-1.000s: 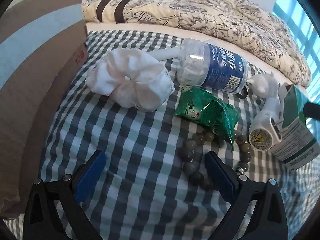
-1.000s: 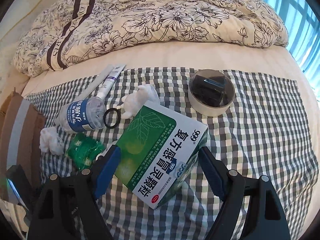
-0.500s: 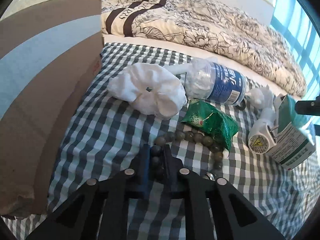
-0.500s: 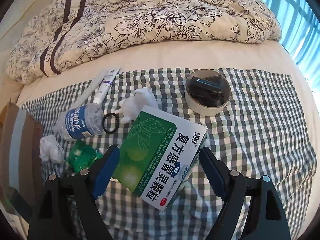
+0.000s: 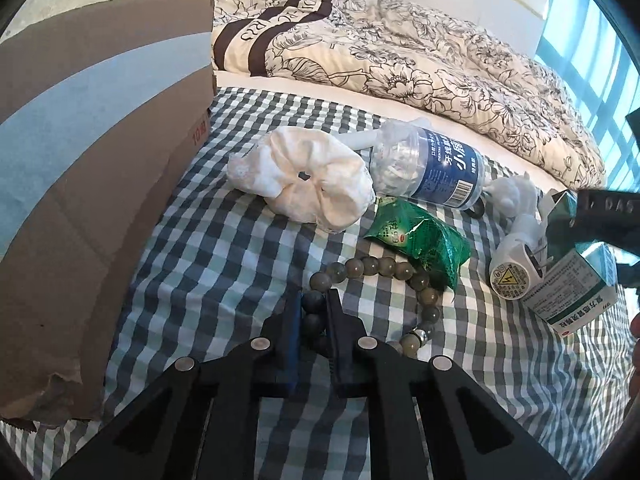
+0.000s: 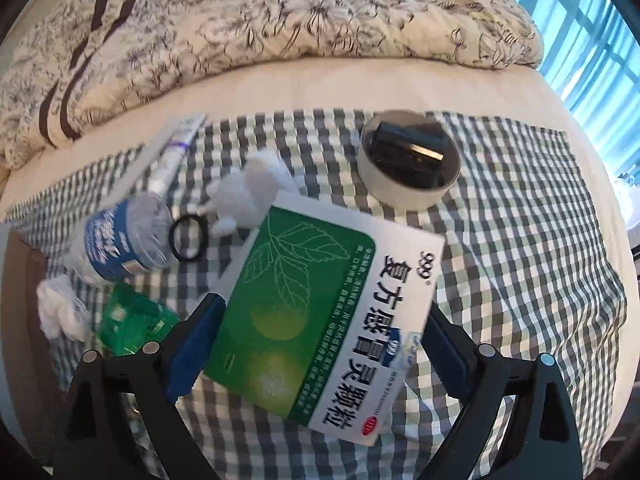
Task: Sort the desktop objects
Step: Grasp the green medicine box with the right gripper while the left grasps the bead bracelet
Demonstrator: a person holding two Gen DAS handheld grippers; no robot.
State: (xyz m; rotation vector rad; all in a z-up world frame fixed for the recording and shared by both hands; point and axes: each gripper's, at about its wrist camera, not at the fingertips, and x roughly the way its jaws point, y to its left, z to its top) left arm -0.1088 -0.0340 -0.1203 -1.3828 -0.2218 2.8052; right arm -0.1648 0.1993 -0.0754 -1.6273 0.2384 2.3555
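Bead bracelet [image 5: 384, 276], at six o'clock on the checked cloth [image 5: 224, 256], is pinched by the left gripper [image 5: 314, 306] for lifting, while the green medicine box [image 6: 320, 320], at centre, is clamped edgewise by the right gripper [image 6: 324, 332] for carrying.

The cloth [image 5: 208, 264] is checked grey, green and white. The quilt [image 5: 420, 52] is cream with black flowers. The medicine box [image 6: 320, 308] is green and white.

Home bedroom, bed [image 6: 360, 92], floral quilt [image 5: 420, 52]
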